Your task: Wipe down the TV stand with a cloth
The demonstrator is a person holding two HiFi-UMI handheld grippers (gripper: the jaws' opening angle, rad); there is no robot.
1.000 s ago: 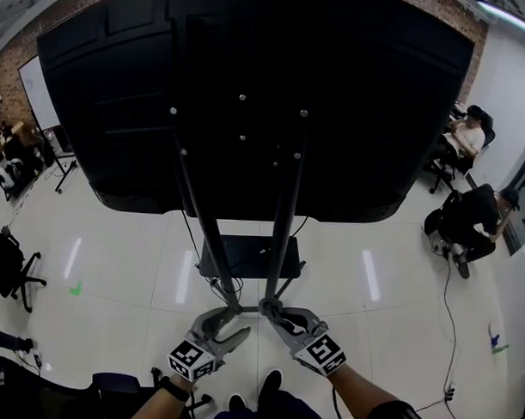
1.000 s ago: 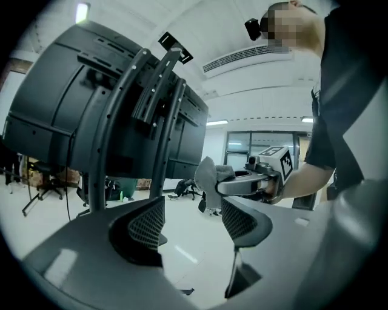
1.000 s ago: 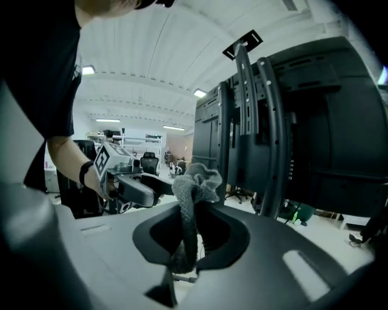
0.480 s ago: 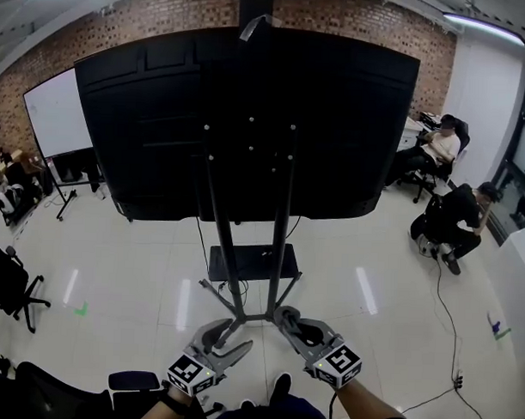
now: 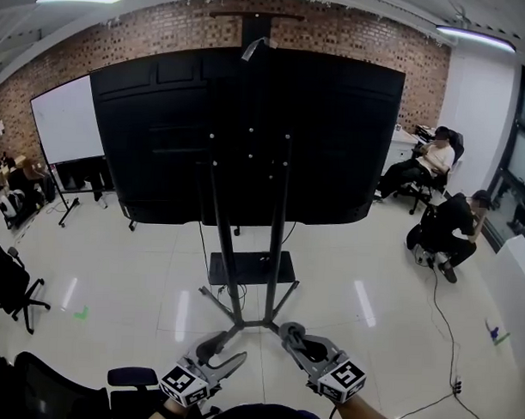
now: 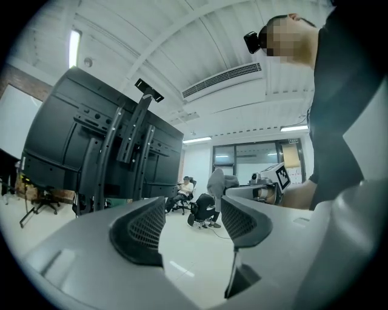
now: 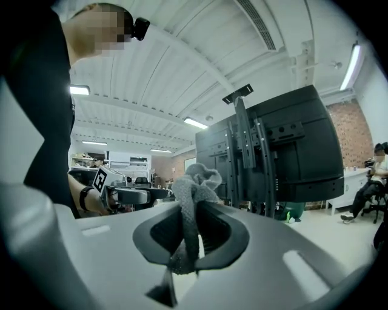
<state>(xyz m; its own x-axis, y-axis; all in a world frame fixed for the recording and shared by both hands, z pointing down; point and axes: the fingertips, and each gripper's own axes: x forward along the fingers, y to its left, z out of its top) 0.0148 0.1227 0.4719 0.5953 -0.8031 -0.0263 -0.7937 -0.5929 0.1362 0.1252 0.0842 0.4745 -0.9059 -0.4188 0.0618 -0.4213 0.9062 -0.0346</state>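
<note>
Right tool (image 5: 291,334) is clamped on the grey cloth (image 7: 194,181), with a bunched end poking out past the jaws so that, as I judge it, fabric rather than plastic meets the metal. Left tool (image 5: 227,353) hangs with its jaws apart and nothing between them, free to steady things. Both sit low, short of the TV stand (image 5: 276,248), whose black posts rise ahead from the floor.

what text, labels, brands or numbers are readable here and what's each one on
No readable text in any view.
Left cube, right cube: black-and-white square marker patterns only, no letters or digits.
Whiteboard: looks blank.
TV back: no label or brand legible.
</note>
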